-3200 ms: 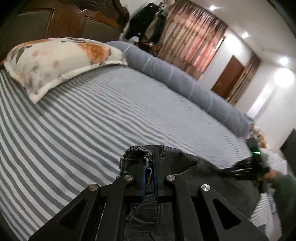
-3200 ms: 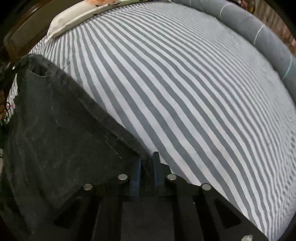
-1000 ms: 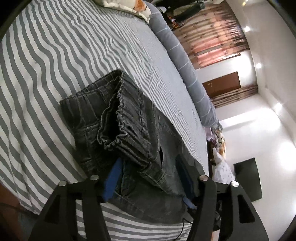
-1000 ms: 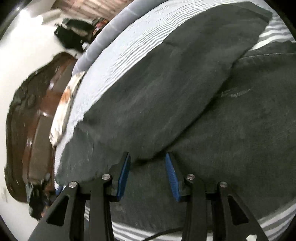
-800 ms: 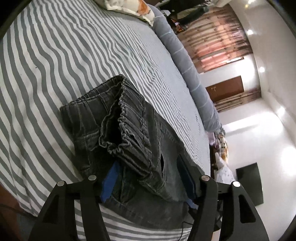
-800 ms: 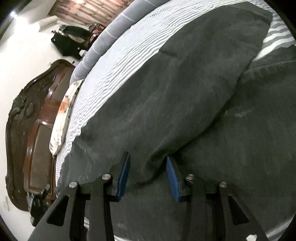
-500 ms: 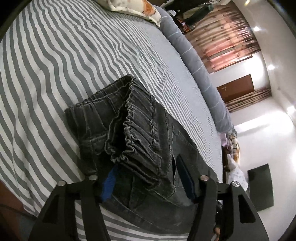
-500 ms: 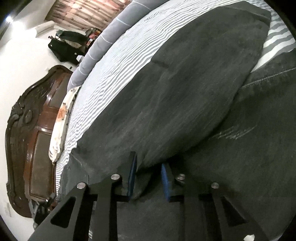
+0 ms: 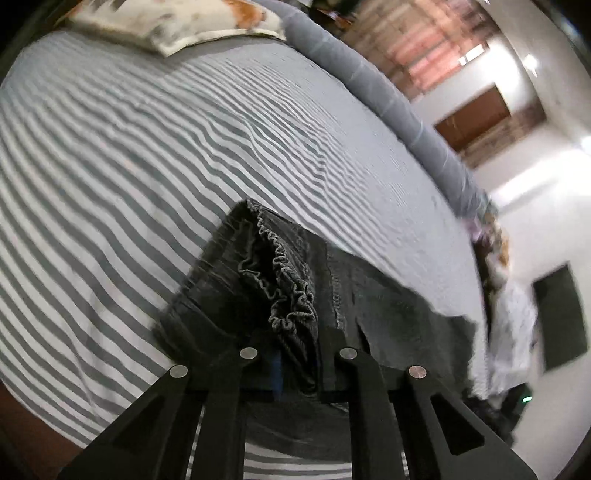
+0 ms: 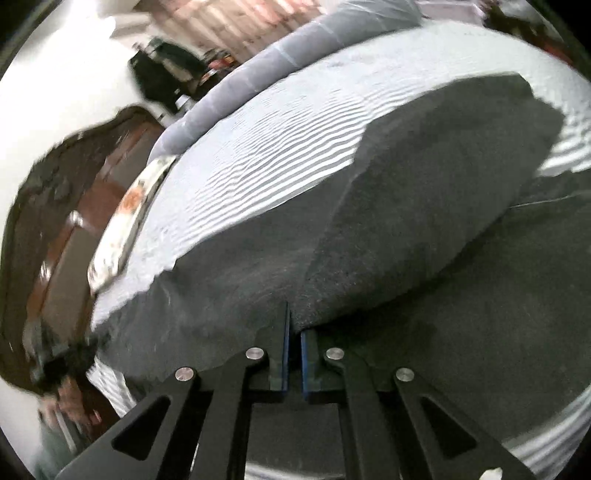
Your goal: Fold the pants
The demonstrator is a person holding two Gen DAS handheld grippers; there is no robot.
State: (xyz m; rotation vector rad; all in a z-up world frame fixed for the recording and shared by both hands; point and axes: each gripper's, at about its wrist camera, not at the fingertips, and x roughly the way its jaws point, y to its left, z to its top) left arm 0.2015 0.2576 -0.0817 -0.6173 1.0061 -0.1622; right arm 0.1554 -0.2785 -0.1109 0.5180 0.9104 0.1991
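Observation:
Dark grey denim pants (image 9: 388, 310) lie along the near edge of a striped bed, one leg folded over the other (image 10: 424, 177). My left gripper (image 9: 297, 343) is at the waist end. Its jaws are closing, and the bunched elastic waistband (image 9: 291, 288) is pinched between the pads. My right gripper (image 10: 295, 325) is shut on the folded edge of the upper leg, which rises in a ridge from its tips. The fabric under both grippers is hidden by the fingers.
The grey-and-white striped sheet (image 9: 147, 147) stretches away beyond the pants. A floral pillow (image 9: 177, 18) and a long grey bolster (image 9: 369, 81) lie at the far side. A dark wooden headboard (image 10: 55, 221) stands at the left. A person's hand (image 10: 70, 402) shows blurred at the lower left.
Both pairs of jaws have come together on the pants: the left on the waistband, the right on the leg's folded edge. Both grippers have risen, drawing the fabric up.

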